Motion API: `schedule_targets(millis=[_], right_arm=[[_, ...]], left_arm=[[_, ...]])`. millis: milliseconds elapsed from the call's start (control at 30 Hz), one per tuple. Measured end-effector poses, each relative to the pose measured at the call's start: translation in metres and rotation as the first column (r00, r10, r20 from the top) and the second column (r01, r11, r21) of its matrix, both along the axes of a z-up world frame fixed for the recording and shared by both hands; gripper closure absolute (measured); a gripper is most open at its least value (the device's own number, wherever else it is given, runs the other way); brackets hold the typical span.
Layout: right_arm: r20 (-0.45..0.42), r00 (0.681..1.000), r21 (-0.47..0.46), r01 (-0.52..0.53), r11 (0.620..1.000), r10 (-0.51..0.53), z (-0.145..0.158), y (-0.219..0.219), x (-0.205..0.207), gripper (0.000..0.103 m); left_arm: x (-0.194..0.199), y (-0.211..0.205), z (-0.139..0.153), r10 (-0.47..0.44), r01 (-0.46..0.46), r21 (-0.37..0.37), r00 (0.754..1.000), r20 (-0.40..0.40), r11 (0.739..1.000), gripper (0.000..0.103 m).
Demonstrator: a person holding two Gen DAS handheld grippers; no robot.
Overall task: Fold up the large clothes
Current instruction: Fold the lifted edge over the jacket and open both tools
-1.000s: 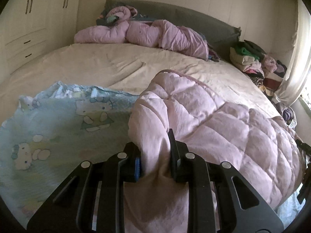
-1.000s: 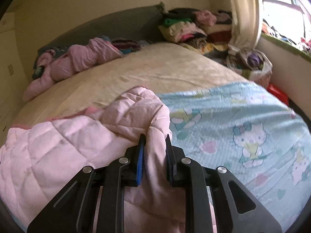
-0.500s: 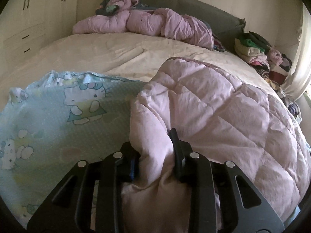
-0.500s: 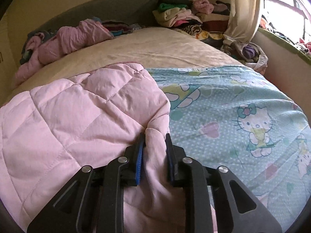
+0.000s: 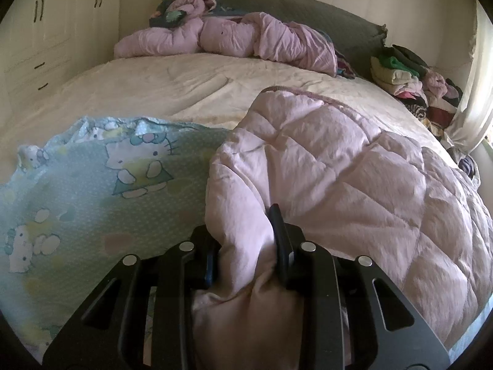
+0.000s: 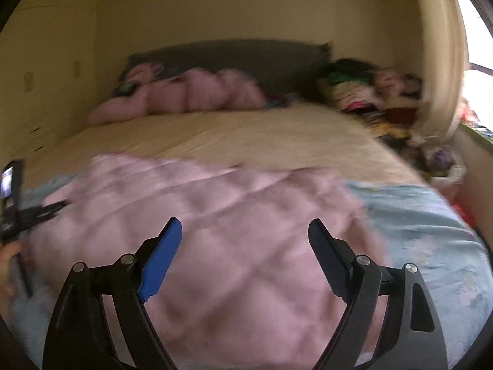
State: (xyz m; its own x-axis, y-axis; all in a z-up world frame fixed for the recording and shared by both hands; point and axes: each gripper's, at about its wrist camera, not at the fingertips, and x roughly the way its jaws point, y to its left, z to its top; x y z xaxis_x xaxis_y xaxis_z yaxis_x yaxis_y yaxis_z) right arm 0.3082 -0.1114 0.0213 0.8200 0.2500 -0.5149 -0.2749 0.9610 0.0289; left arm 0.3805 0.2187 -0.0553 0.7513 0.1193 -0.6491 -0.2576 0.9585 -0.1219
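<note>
While the left gripper (image 5: 245, 246) pinches a bunched corner of the pink quilted blanket (image 5: 354, 178), the right gripper (image 6: 245, 231) hangs above the same blanket with its jaws opening wide and no cloth pressed between them. Folded over, the pink blanket lies on a pale blue cartoon-print sheet (image 5: 92, 191) on the bed (image 5: 185, 86) (the right view is blurred). At that view's left edge the left gripper's frame shows, with part of a hand (image 6: 9, 256).

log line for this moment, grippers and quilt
left gripper: shut on pink quilt | right gripper: jaws opening, nothing between pads | quilt: folded over cartoon-print sheet on bed
</note>
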Motion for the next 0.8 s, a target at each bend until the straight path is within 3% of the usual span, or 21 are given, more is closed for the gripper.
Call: schedule_targets(millis=[100,233,433,600,733,800], right_arm=[[-0.086,0.993,0.024,-0.081,0.996,0.082,-0.005,0.028,0.010,0.020],[-0.200,0.979,-0.033,-0.047,0.998,0.040,-0.023,0.054,0.024,0.019],[-0.328,0.944,0.002,-0.034,0.999,0.033,-0.051,0.056,0.056,0.013],[-0.364,0.930,0.014,-0.057,0.998,0.058,-0.064,0.056,0.069,0.011],[-0.364,0.930,0.013,-0.058,0.998,0.059,-0.067,0.062,0.075,0.010],[-0.358,0.932,0.016,-0.057,0.998,0.059,-0.066,0.062,0.075,0.010]], left_arm=[[-0.008,-0.001,0.011,-0.002,0.002,0.039,1.000,0.009,0.999,0.079],[-0.018,-0.009,0.031,-0.005,0.004,0.090,1.000,0.018,0.996,0.069],[-0.025,-0.046,0.055,-0.061,0.058,0.148,0.998,0.021,0.987,0.050],[-0.033,-0.068,0.063,-0.010,-0.002,0.240,0.999,0.052,0.971,0.049],[-0.045,-0.078,0.080,0.005,-0.040,0.268,0.992,0.129,0.963,0.046],[-0.045,-0.085,0.083,-0.041,0.013,0.231,0.992,0.117,0.973,0.045]])
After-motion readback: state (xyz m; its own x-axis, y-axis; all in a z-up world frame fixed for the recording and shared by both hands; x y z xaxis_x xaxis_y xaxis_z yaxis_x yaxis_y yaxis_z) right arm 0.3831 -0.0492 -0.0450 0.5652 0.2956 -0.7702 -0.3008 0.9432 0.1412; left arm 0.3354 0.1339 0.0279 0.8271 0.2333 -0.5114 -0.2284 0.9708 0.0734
